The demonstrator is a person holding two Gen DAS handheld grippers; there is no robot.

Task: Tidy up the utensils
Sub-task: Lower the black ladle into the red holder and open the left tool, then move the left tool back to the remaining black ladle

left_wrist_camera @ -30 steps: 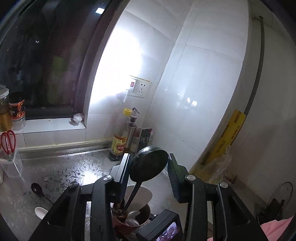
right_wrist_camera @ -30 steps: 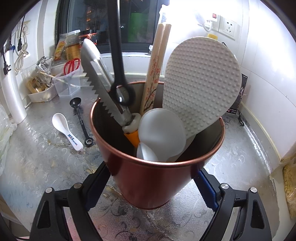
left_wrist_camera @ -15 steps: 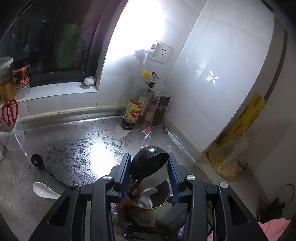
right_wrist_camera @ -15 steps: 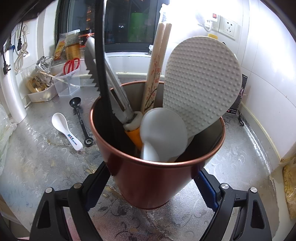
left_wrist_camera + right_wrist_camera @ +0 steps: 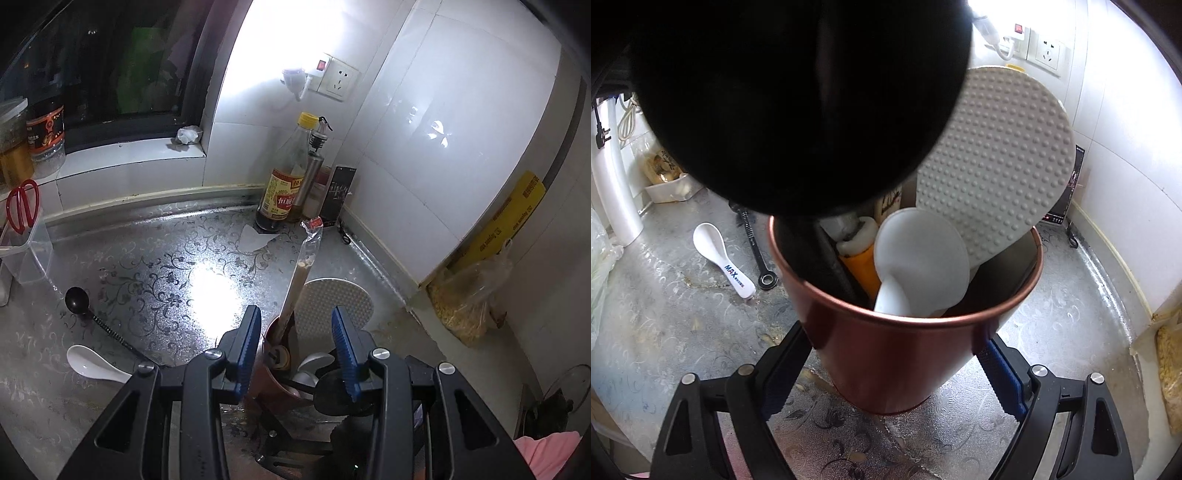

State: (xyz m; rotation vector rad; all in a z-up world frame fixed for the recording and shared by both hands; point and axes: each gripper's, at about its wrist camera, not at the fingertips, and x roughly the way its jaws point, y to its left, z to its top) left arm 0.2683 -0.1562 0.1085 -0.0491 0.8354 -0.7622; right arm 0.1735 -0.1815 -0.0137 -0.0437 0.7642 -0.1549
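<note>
Ladle (image 5: 798, 103) leans in cup (image 5: 905, 354); right claw (image 5: 890, 373) grips cup.

One legible marking: "MAX" in blue capitals on the handle of the white spoon (image 5: 722, 258), which lies on the counter to the left of the copper cup (image 5: 905, 332); the smaller print after it is too small to read. Beyond the cup, the sauce bottle (image 5: 284, 184) carries a red and yellow label with characters, and the yellow box (image 5: 502, 218) bears printing; neither can be read.
</note>
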